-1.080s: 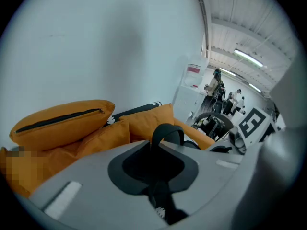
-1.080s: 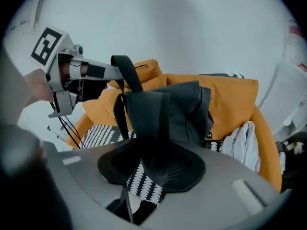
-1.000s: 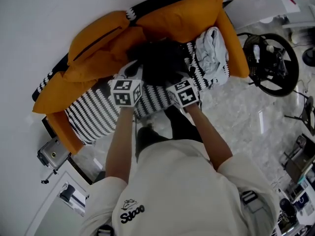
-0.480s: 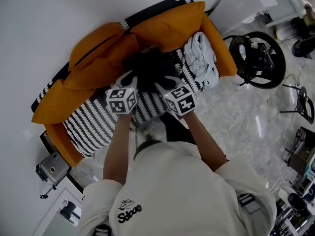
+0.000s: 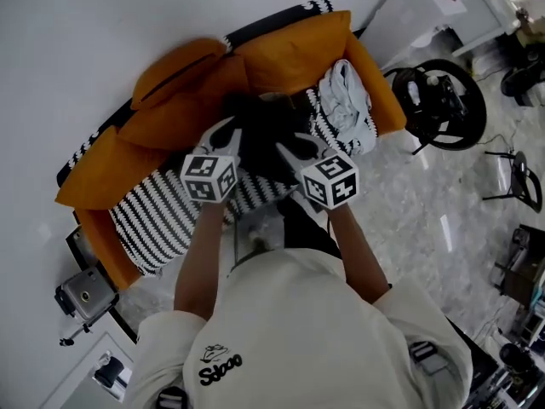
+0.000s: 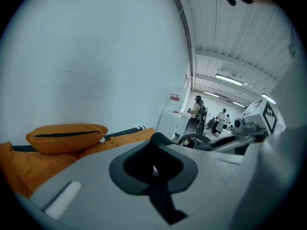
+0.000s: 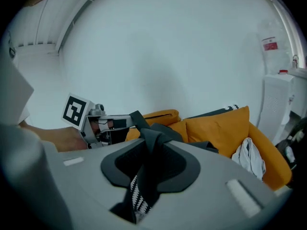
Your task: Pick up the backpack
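The black backpack hangs just above the orange sofa, held between my two grippers. My left gripper grips its left side and my right gripper its right side. In the left gripper view the jaws are shut on a thin black strap. The right gripper view shows my right gripper shut on a thicker black strap that runs up through them. Most of the bag is hidden behind the grippers.
A black-and-white striped blanket covers the sofa seat. A crumpled white-grey cloth lies at its right end. A black steering wheel rig stands on the marble floor at the right, a grey device at the left.
Both grippers have risen and drawn back from the sofa seat, and the black backpack has come up with them. The jaws have closed tighter on the straps.
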Demonstrator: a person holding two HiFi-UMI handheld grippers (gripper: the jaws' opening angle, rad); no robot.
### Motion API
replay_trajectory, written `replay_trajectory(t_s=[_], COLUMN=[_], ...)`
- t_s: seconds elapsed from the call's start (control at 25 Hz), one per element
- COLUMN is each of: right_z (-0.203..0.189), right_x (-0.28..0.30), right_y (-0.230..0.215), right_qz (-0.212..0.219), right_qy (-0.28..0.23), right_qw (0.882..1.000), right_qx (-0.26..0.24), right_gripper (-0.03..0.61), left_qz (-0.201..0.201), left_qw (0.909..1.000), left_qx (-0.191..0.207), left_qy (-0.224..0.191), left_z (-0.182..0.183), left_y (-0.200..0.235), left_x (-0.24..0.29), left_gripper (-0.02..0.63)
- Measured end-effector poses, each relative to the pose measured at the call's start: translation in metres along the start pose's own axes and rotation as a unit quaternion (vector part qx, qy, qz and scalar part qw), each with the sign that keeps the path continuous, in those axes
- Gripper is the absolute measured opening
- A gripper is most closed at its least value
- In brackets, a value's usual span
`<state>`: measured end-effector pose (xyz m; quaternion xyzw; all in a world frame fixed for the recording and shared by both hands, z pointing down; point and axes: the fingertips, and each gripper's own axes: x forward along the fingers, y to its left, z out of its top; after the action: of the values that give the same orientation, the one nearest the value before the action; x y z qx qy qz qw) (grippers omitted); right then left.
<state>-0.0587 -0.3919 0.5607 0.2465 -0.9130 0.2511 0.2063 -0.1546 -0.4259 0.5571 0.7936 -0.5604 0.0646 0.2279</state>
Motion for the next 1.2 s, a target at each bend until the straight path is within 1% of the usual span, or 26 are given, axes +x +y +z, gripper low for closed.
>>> replay_trajectory(t_s=[0.2, 0.36, 0.44, 0.68, 0.76, 1.0, 1.2], right_z=[0.005, 0.007, 0.006, 0.004, 0.006, 0.012, 0.019], right_x=[-0.029, -0.053, -0.064, -0.099, -0.109, -0.143, -0.167], right_y=[0.036, 0.069, 0.085, 0.136, 0.15, 0.185, 0.215], right_qz=[-0.008, -0.018, -0.021, -0.019, -0.019, -0.019, -0.011], right_qy=[-0.019, -0.028, -0.034, -0.061, -0.072, -0.101, -0.119], right_qw=[1.0, 0.999, 0.998, 0.995, 0.993, 0.99, 0.986], right_qx=[-0.012, -0.04, -0.052, -0.081, -0.087, -0.097, -0.113], right_gripper=[0.083, 0.083, 0.083, 0.083, 0.083, 0.081, 0.081], left_qz=[-0.009, -0.014, -0.017, -0.023, -0.022, -0.001, 0.01], left_qw=[0.9996, 0.9975, 0.9962, 0.9935, 0.9918, 0.9832, 0.98], left_qx=[0.019, 0.064, 0.077, 0.085, 0.096, 0.154, 0.158], left_qy=[-0.017, -0.029, -0.038, -0.072, -0.081, -0.098, -0.12], left_z=[0.014, 0.027, 0.03, 0.041, 0.047, 0.064, 0.075], left_y=[-0.02, -0.034, -0.043, -0.067, -0.073, -0.1, -0.115], left_x=[-0.041, -0.072, -0.089, -0.144, -0.16, -0.205, -0.242], left_gripper=[0.015, 0.015, 0.015, 0.015, 0.015, 0.015, 0.015])
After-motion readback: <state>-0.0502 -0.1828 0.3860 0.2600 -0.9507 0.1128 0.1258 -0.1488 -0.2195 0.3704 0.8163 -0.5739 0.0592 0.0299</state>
